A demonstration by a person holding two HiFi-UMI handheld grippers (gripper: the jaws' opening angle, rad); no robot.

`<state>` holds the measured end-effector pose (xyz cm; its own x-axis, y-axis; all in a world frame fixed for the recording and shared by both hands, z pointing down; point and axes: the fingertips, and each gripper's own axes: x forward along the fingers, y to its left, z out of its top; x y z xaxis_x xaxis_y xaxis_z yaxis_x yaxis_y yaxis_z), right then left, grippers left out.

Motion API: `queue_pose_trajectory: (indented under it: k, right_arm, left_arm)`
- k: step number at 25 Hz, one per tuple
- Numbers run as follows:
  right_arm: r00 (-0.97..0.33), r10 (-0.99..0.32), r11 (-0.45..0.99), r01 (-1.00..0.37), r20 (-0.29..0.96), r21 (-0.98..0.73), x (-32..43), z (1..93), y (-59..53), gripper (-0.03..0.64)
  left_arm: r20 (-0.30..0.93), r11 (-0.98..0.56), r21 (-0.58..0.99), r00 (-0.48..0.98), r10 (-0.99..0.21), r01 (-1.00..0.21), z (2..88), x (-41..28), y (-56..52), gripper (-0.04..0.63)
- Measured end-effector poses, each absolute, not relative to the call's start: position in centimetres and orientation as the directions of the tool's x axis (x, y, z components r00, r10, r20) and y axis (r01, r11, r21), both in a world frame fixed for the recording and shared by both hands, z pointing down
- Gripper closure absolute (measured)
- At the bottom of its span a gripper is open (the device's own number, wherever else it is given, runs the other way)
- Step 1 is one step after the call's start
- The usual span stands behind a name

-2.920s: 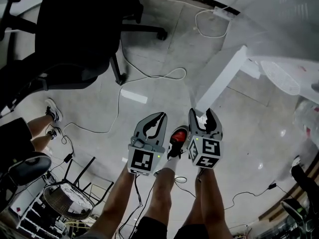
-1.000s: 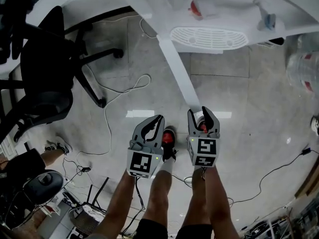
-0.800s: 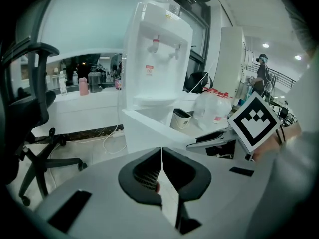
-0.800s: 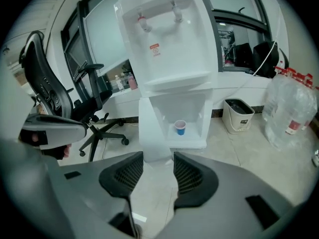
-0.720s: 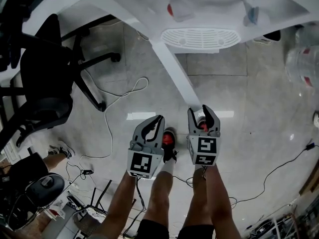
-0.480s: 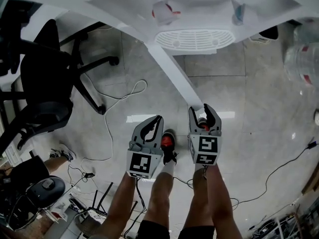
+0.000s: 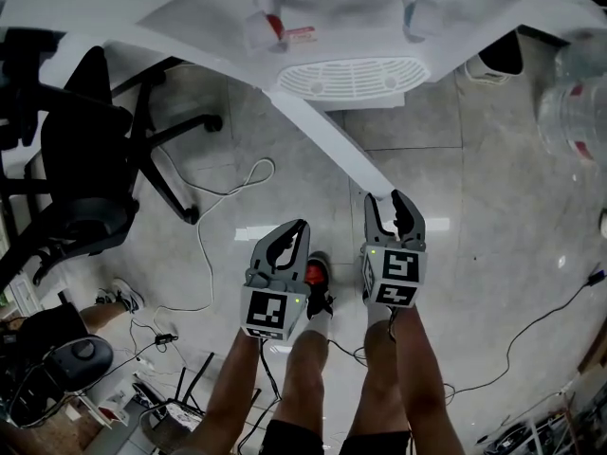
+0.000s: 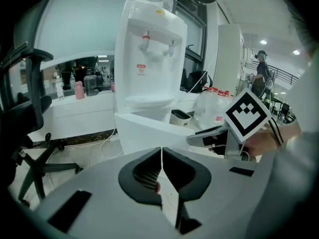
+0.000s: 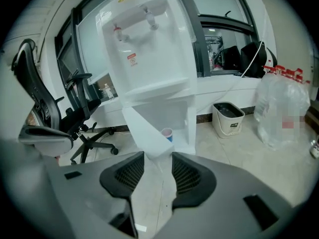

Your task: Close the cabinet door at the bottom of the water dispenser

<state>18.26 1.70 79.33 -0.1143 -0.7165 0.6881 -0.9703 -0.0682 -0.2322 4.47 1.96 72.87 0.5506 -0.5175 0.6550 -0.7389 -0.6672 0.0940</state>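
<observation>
Now cabinet door (image 9: 145, 128) sits between right fingers (image 9: 125, 176).

Glossy plastic water dispenser (image 7: 341, 17) and smooth cabinet door (image 7: 322, 136) — polished tile floor (image 7: 493, 216), matt ribbed fingers (image 9: 124, 176).

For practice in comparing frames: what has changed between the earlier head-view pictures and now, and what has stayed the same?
The view has swung onto the tall white water dispenser. The right gripper has moved forward, so the free edge of the open white cabinet door now stands between its parted jaws; whether they pinch it is unclear. The left gripper stays shut and empty beside it, and the door is still open.
</observation>
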Motion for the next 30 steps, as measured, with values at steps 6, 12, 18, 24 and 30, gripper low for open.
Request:
queue_pose_trajectory:
  k: [6, 12, 18, 24, 30]
  right_arm:
    - [-0.119, -0.731, -0.074, -0.965, 0.671, -0.252, 20.0, 79.4, 0.5, 0.436]
    - [-0.119, -0.755, -0.046, -0.971, 0.645, -0.234, 21.7, 79.3, -0.7, 0.436]
    - [-0.125, -0.772, -0.027, -0.973, 0.623, -0.229, 23.2, 79.3, -2.0, 0.437]
    - [-0.095, -0.791, -0.051, -0.974, 0.605, -0.219, 24.7, 79.2, -3.4, 0.450]
    - [-0.081, -0.803, -0.049, -0.978, 0.591, -0.202, 26.3, 79.2, -5.1, 0.463]
  left_arm:
    - [0.640, -0.672, 0.084, 0.556, -0.530, -0.736, 72.6, 6.0, 1.5, 0.566]
    - [0.627, -0.681, 0.071, 0.564, -0.538, -0.729, 72.3, 7.2, 1.1, 0.566]
    - [0.620, -0.681, 0.066, 0.565, -0.545, -0.729, 72.7, 7.9, 0.4, 0.566]
    - [0.603, -0.699, 0.060, 0.584, -0.544, -0.713, 72.9, 8.9, -0.6, 0.566]
    - [0.594, -0.715, 0.053, 0.597, -0.539, -0.698, 73.1, 9.7, -1.5, 0.566]
